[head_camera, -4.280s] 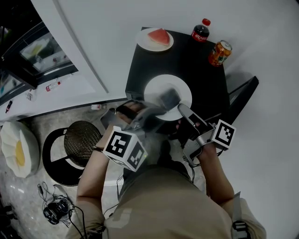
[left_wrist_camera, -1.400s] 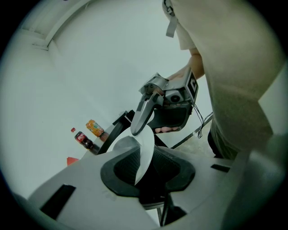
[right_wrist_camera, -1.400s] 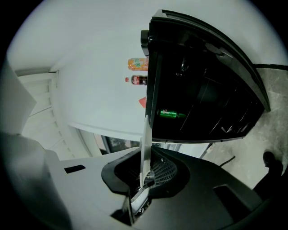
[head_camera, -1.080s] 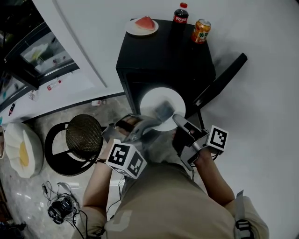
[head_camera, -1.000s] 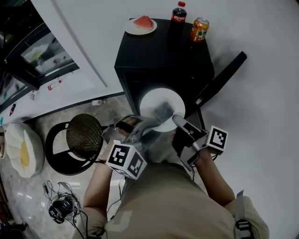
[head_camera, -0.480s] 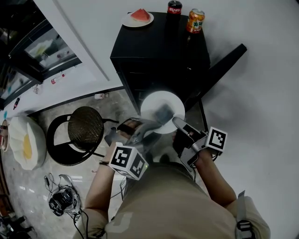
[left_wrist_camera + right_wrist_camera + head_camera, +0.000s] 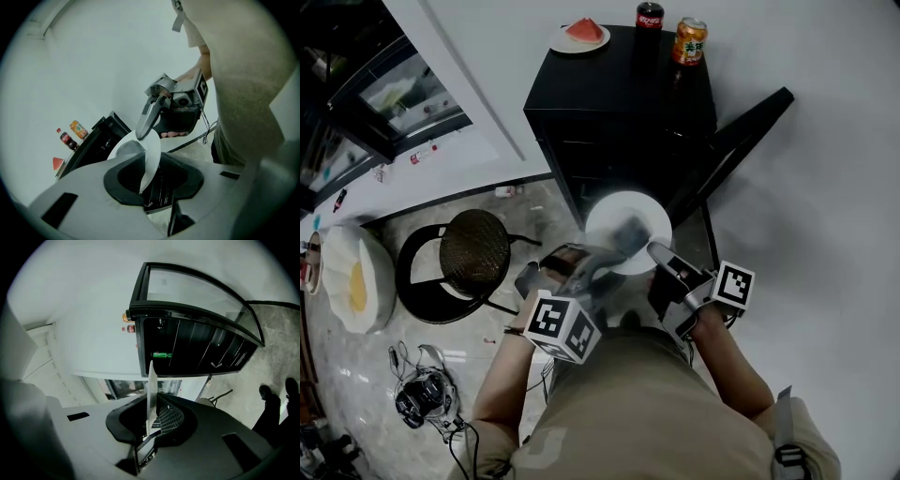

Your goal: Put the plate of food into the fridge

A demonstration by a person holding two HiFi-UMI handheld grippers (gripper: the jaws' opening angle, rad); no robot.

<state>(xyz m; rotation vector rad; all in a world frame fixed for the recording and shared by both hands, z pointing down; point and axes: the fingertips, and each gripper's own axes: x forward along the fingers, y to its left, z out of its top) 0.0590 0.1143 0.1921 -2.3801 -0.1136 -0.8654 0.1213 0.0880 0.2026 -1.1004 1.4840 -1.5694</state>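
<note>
Person is standing in front of the black fridge [image 7: 619,94], door [image 7: 731,141] hanging open to one side.

- Left gripper [image 7: 623,242]: fingers [image 7: 180,176] are clamping the near rim of a white plate [image 7: 619,206]; the plate edge is sitting between the pads.
- Right gripper [image 7: 656,251]: fingers [image 7: 176,420] are likewise closing on the same plate's rim, from the opposite side.
- The plate is hanging in the air, roughly level, just in front of the open compartment and not yet inside.
- A grey blur is lying over the plate in the head view. Cannot tell whether it is food or a finger.

Progress, as I judge it: door open and plate lifted and carried to the opening, so roughly the middle of the job. Remaining: sliding the plate onto a shelf, letting go, and probably shutting the door.

Count:
- Plates: two, the one being held and a second plate [image 7: 562,44] on the fridge top.
- Watermelon slice [image 7: 584,30]: one, on that second plate.
- Cola bottle [image 7: 649,17]: one.
- Orange can [image 7: 689,40]: one.
- Stool [image 7: 473,253]: one, on the floor beside the fridge.
- Grippers: two.
</note>
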